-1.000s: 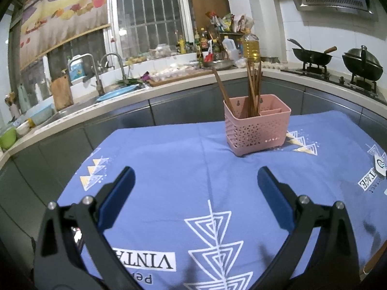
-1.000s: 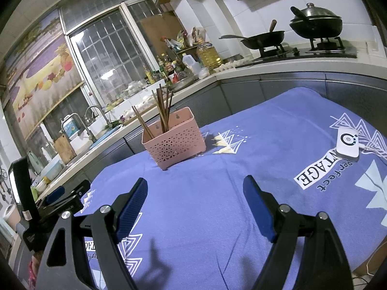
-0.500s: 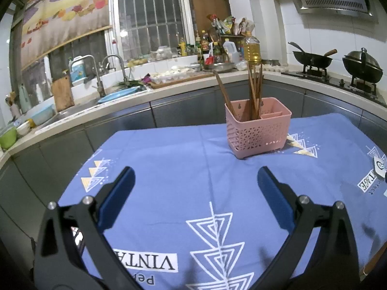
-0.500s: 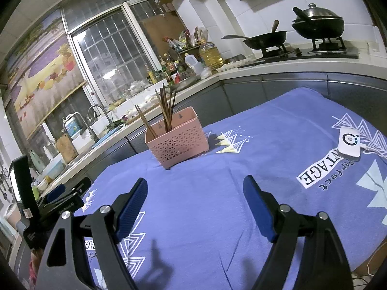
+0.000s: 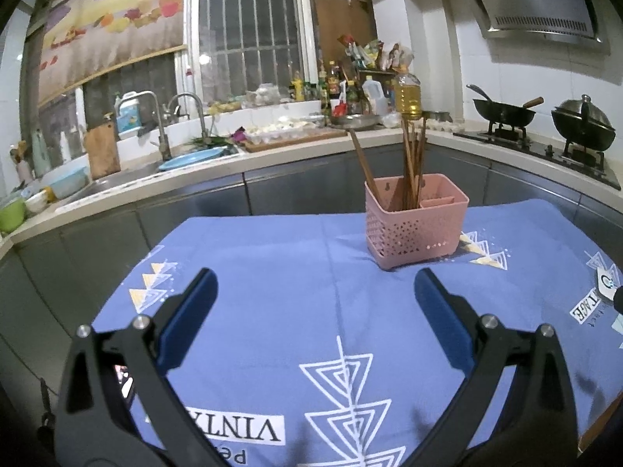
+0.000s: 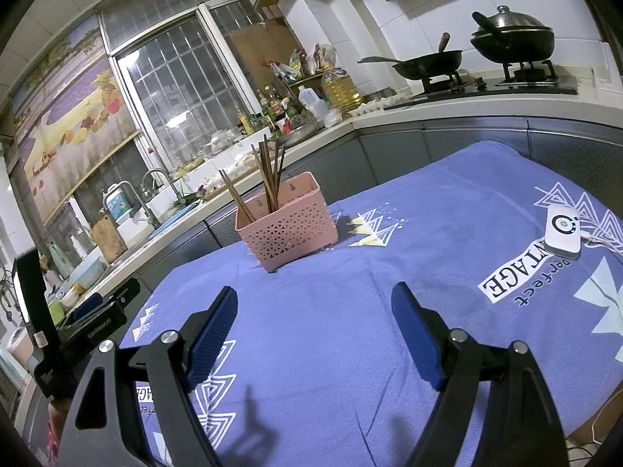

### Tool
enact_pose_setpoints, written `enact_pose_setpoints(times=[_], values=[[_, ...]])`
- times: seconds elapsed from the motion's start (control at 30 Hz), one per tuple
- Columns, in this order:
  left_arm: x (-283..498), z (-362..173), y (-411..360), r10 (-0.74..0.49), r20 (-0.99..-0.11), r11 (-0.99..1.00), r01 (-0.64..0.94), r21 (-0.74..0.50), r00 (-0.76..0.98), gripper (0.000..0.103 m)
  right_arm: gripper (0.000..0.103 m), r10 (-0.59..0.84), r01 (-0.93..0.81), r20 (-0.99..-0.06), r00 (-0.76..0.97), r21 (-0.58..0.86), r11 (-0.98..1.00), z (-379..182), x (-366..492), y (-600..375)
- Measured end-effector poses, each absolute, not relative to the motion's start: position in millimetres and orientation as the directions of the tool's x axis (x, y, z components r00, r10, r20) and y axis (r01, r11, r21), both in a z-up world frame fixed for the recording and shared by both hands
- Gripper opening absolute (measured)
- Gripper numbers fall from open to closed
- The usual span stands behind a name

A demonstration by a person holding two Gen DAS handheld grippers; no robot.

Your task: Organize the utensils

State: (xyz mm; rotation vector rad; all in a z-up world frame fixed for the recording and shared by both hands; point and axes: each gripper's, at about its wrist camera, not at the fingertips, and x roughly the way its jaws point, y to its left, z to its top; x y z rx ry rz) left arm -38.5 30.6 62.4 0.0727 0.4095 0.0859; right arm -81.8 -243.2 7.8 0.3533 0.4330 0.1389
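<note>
Left tool (image 5: 313,292): blue-padded fingers spread wide, nothing between them, held above the near part of the tabletop (image 5: 272,272). Right tool (image 6: 313,311): likewise spread wide and empty, also over the near part of the cloth-covered surface. In the right wrist view the left tool's body shows at the far left edge, well apart from the right tool.

Tabletop covering — a blue tablecloth (image 6: 428,233) printed with white triangle motifs and lettering. It lies flat beneath both tools.

Pink utensil basket (image 5: 416,221): upright on the cloth, ahead of both tools, toward the far edge of the tabletop and well apart from either. Perforated walls; an inner partition marks off a smaller compartment on one side. Brown chopsticks (image 5: 412,163) stand in the larger compartment, most bunched near upright, one leaning away to the left against the basket's corner.

White puck-shaped device (image 6: 562,232) with a cable rests on the cloth at the right, well apart from the basket.

Beyond the tabletop — a kitchen counter with a sink faucet (image 5: 155,124), a large oil bottle (image 5: 407,95), and a wok (image 6: 424,63) and lidded pot (image 6: 512,37) on the stove.
</note>
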Motion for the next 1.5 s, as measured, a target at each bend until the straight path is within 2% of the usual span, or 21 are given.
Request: enact_pose_setpoints(times=[0.57, 1.5], values=[[-37.7, 90.6, 13.8, 0.118, -0.313, 0.99, -0.086, 0.116, 0.942, 0.097, 0.081, 0.231, -0.11, -0.344, 0.91, 0.337, 0.935, 25.5, -78.9, -231.3], [-42.9, 88.6, 6.7, 0.116, -0.332, 0.99, -0.081, 0.118, 0.936, 0.097, 0.081, 0.24, -0.134, -0.31, 0.92, 0.328, 0.935, 36.5, -84.6, -227.3]])
